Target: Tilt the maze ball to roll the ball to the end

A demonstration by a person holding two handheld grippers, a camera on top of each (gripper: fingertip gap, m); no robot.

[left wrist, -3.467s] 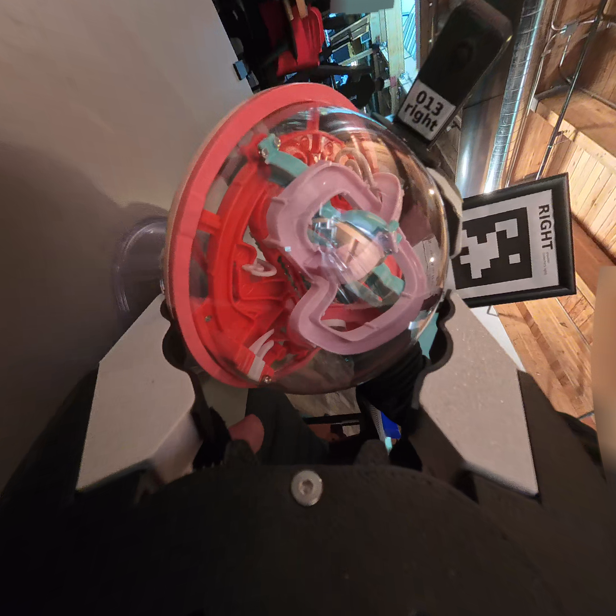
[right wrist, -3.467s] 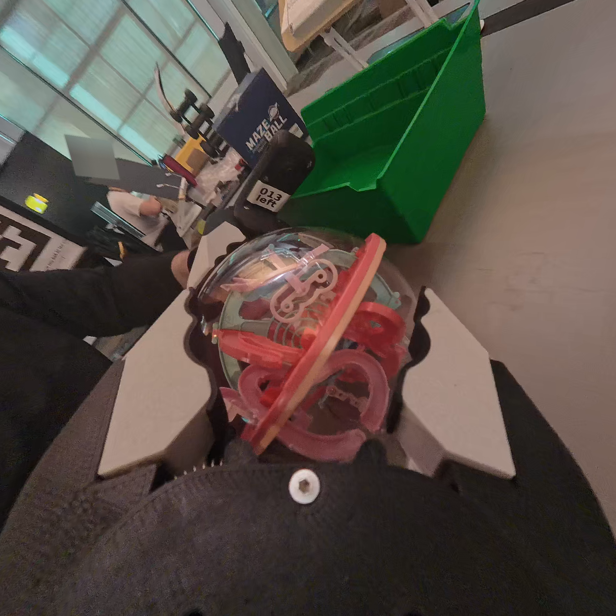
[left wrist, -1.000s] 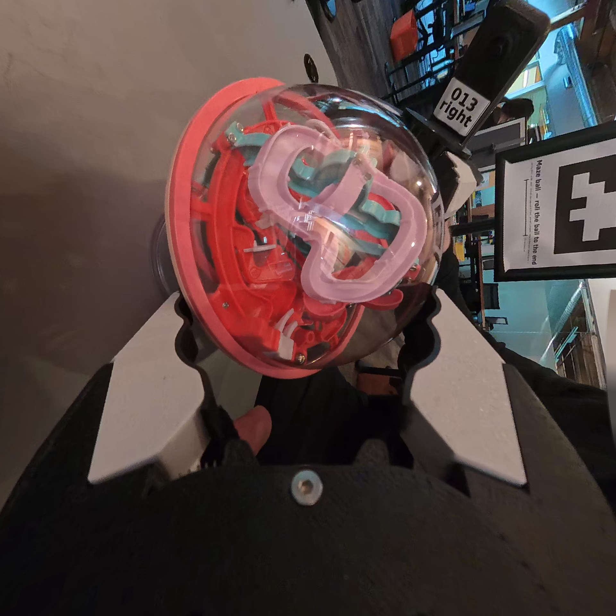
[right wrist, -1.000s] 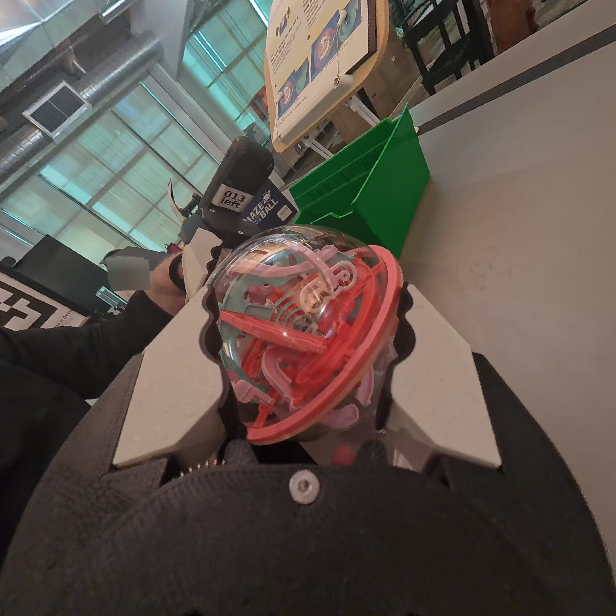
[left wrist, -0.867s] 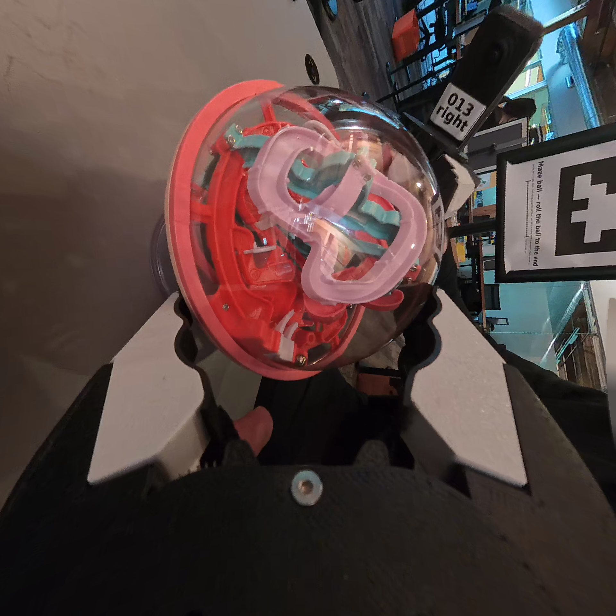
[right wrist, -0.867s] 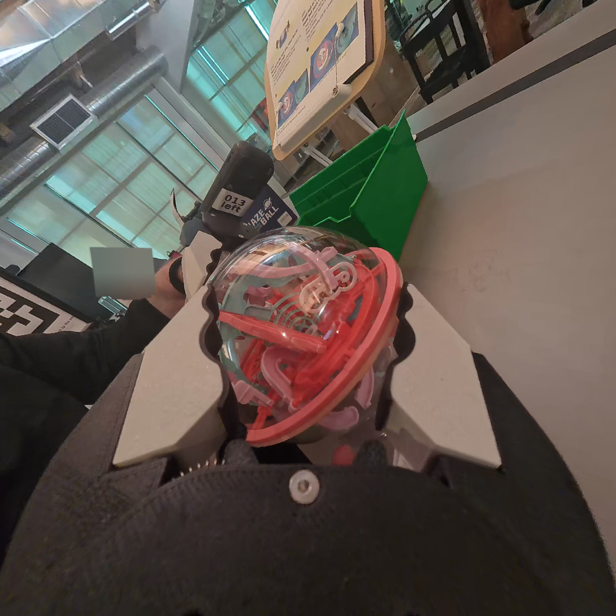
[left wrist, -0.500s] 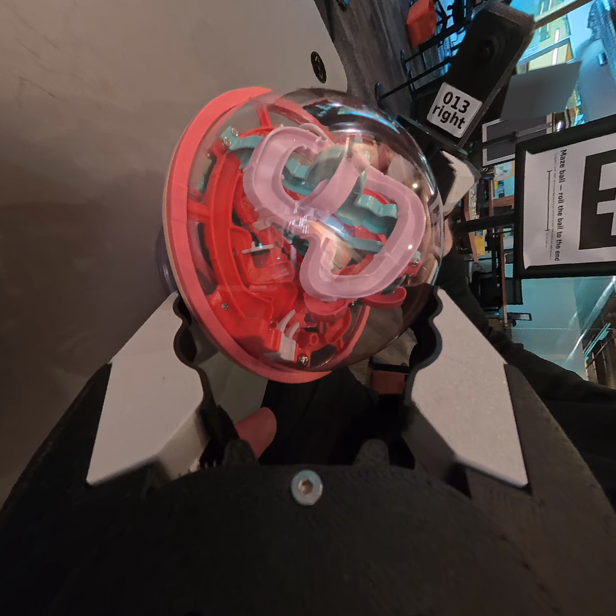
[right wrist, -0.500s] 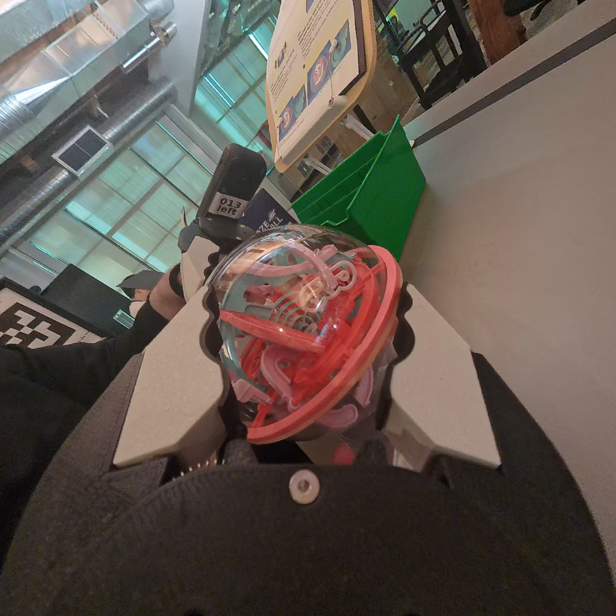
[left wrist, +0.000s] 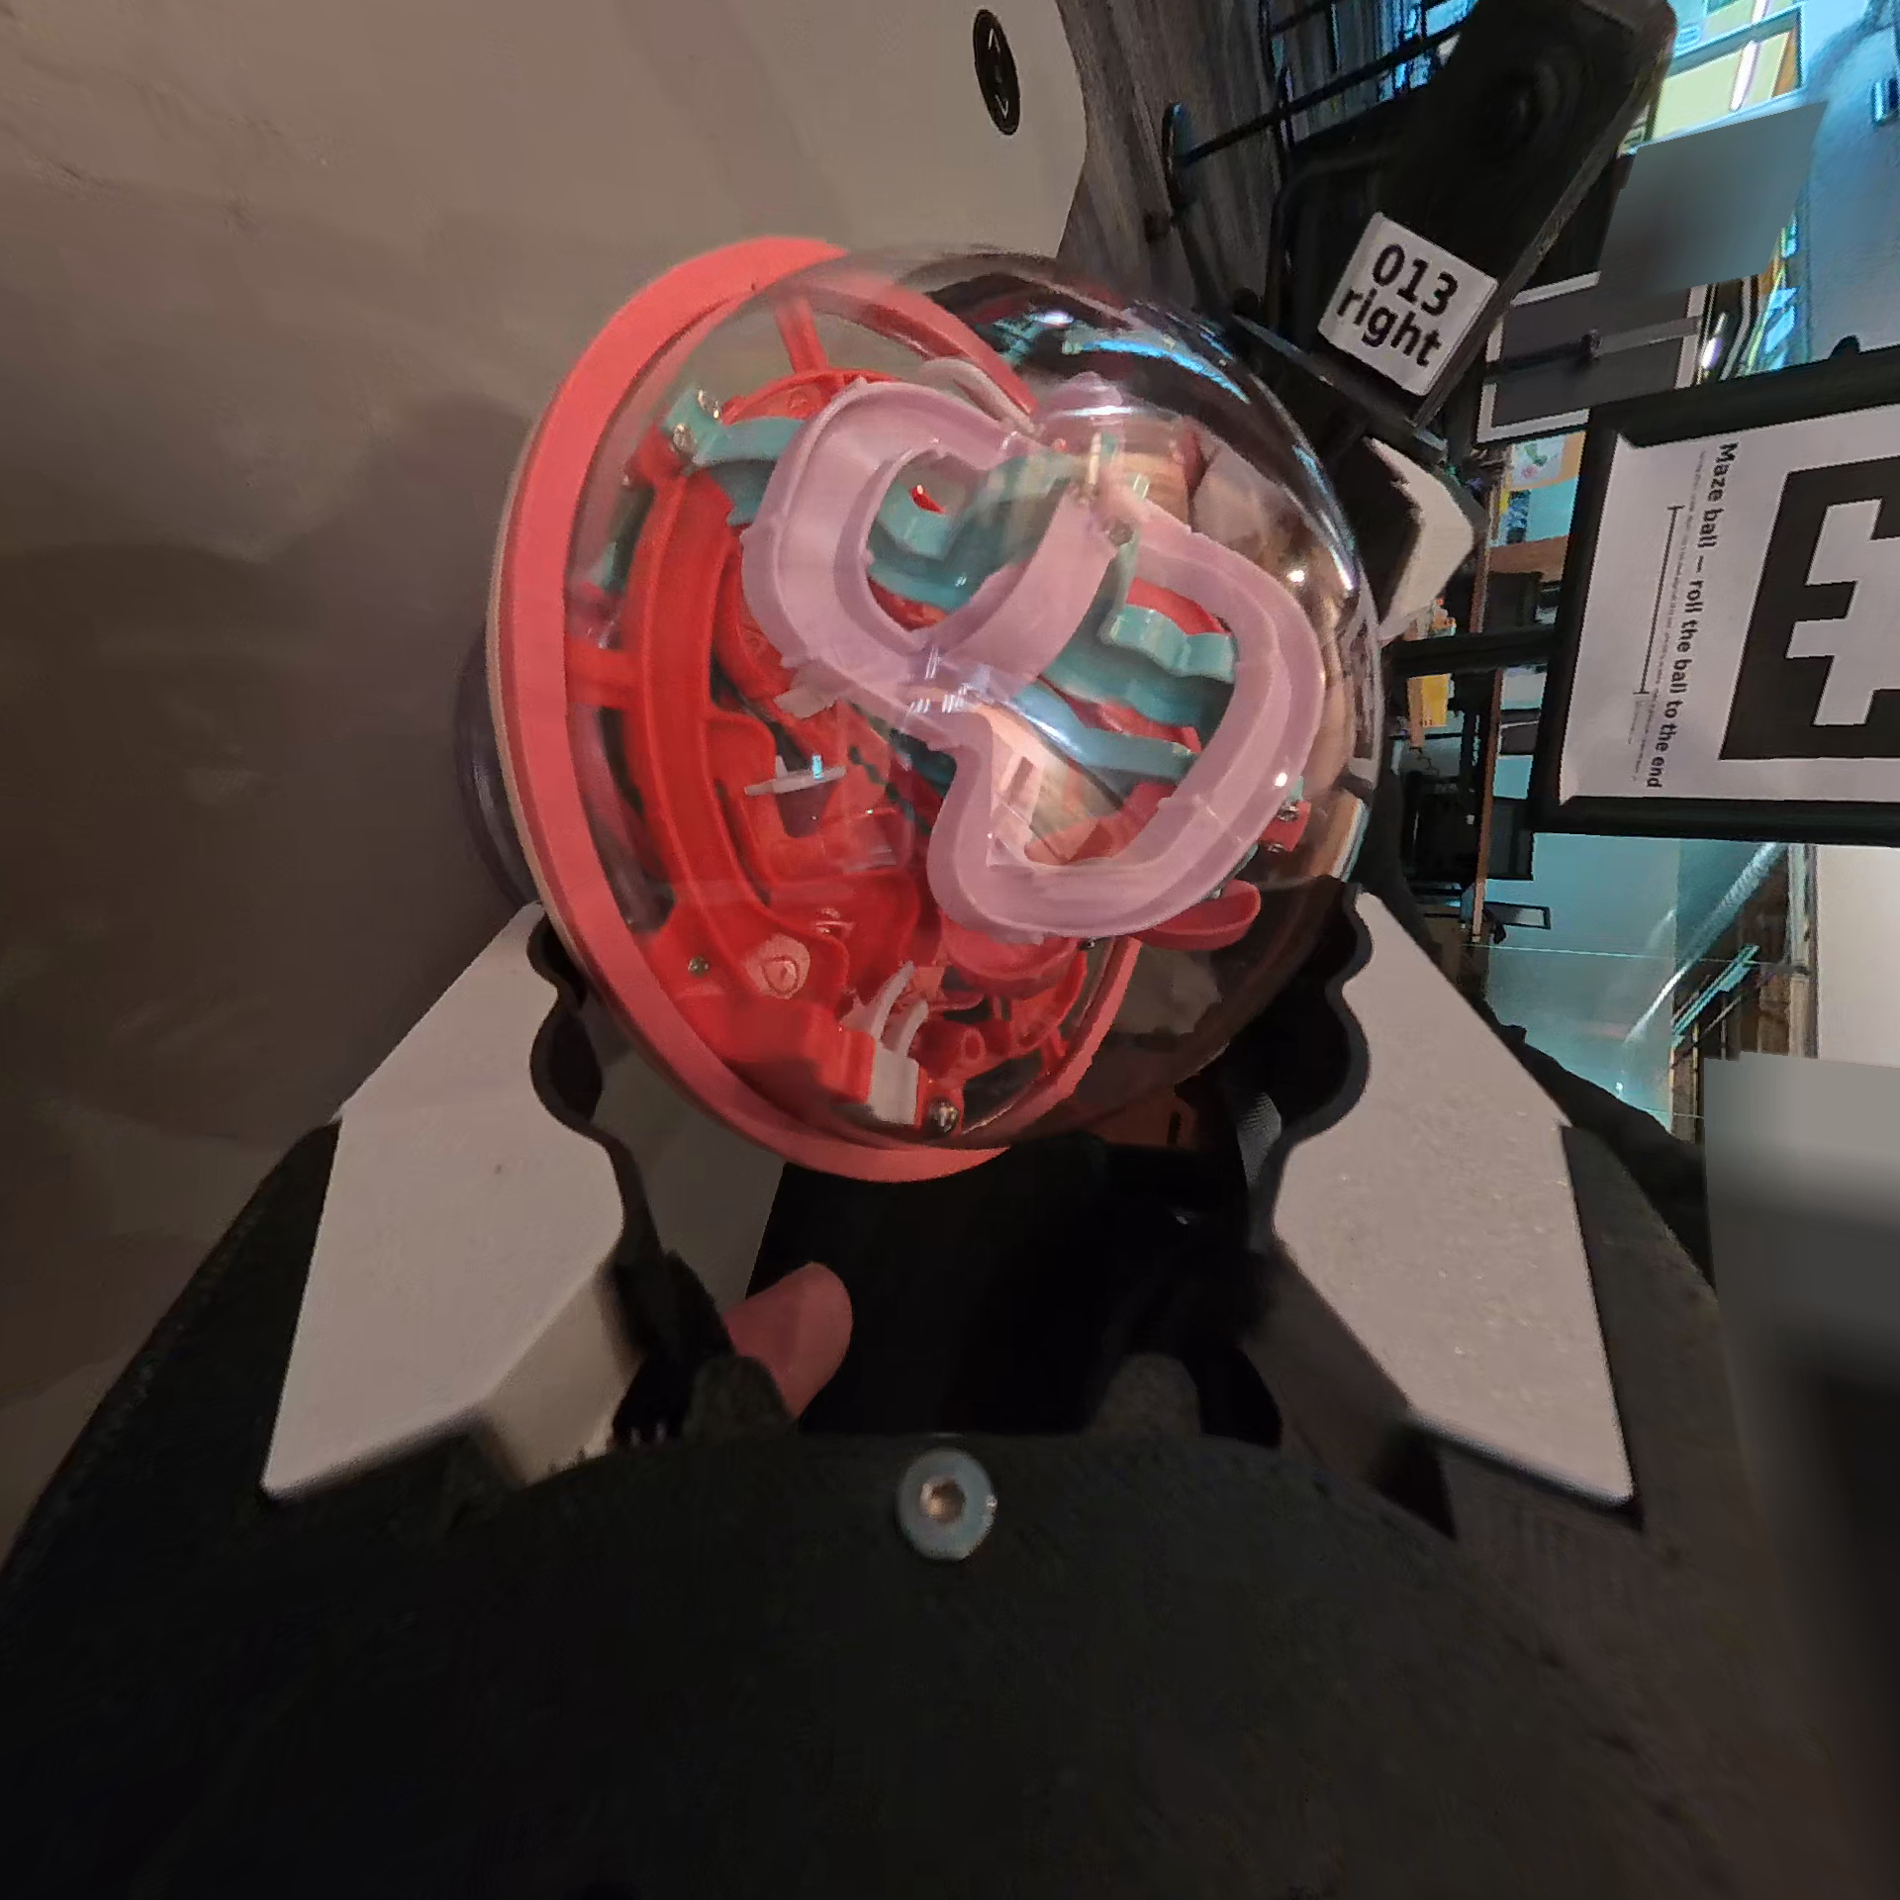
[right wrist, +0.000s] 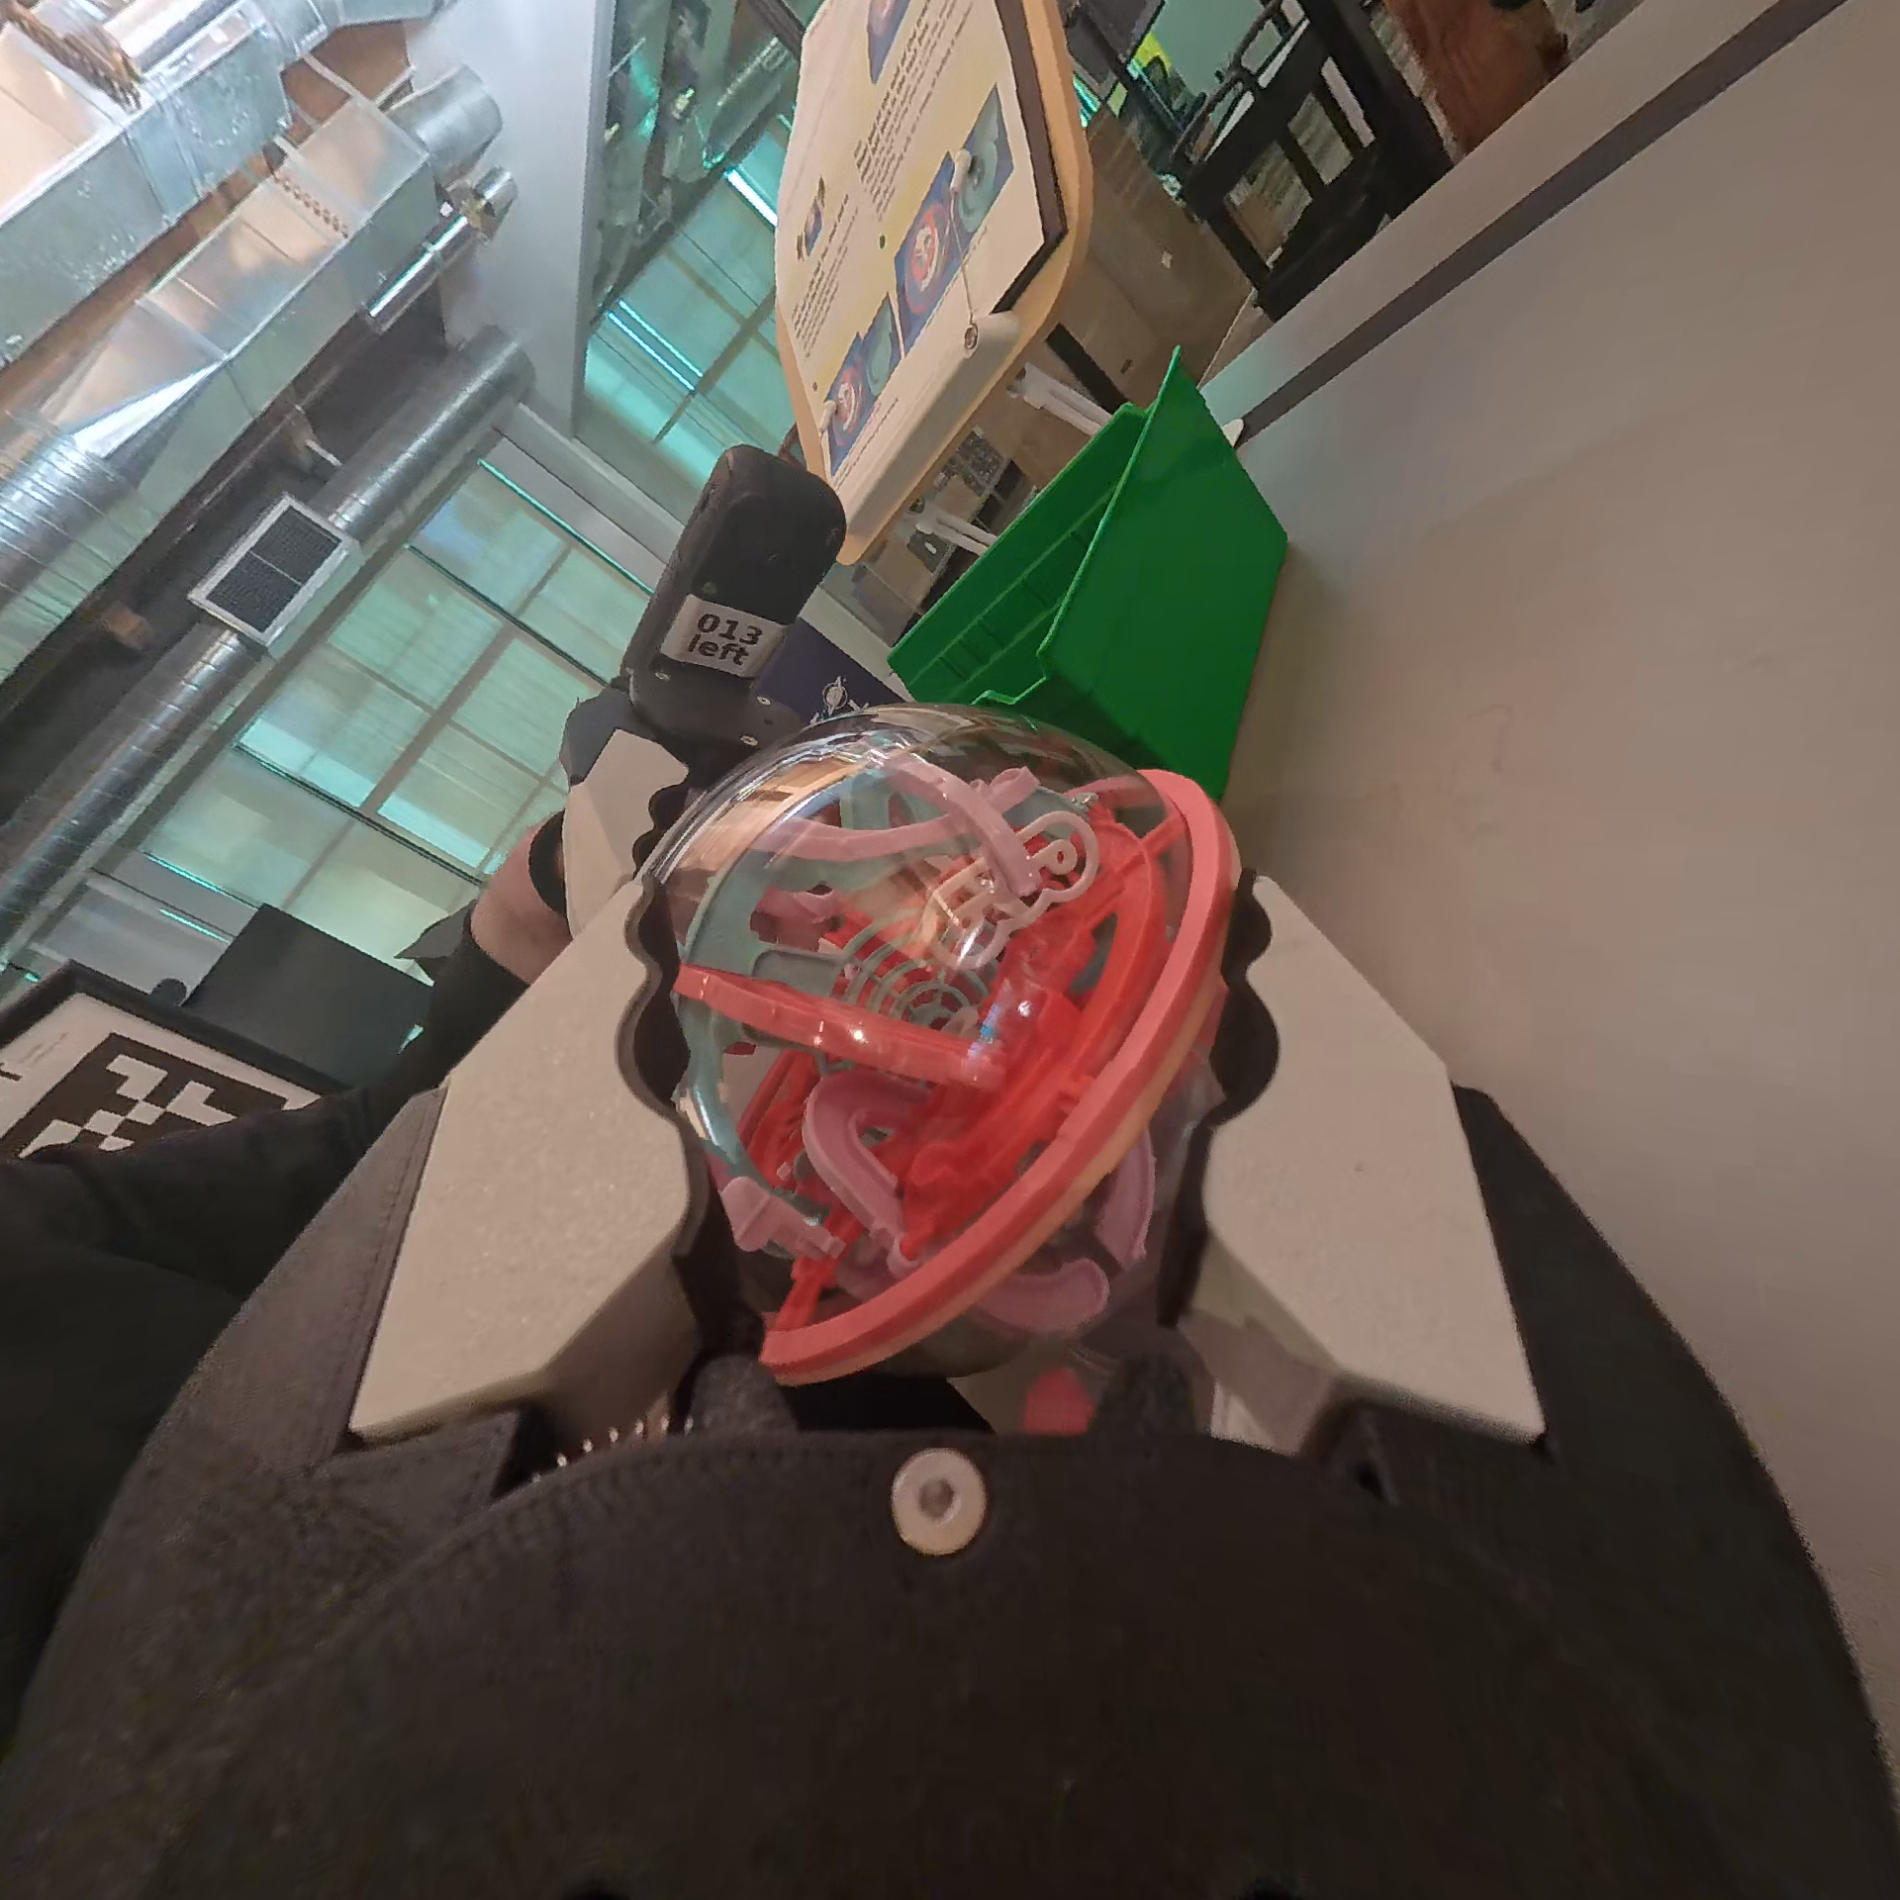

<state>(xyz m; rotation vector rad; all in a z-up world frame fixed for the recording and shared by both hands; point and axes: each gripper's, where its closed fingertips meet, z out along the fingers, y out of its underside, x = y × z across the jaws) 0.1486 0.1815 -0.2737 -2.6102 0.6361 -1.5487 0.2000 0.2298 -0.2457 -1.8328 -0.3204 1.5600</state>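
A: Where is the clear plastic maze ball (left wrist: 925,709) with red, pink and teal tracks inside?

B: It is one sphere, held in the air above the grey tabletop (right wrist: 1604,637). The left gripper (left wrist: 941,987) and the right gripper (right wrist: 941,1038) each pinch it from opposite sides.

A: How does it handle?

B: I judge it light, stiff and slippery. Grip the shell beside the red ring (right wrist: 1038,1213). I cannot find the small ball. Far off stands one green plastic bin (right wrist: 1152,617).
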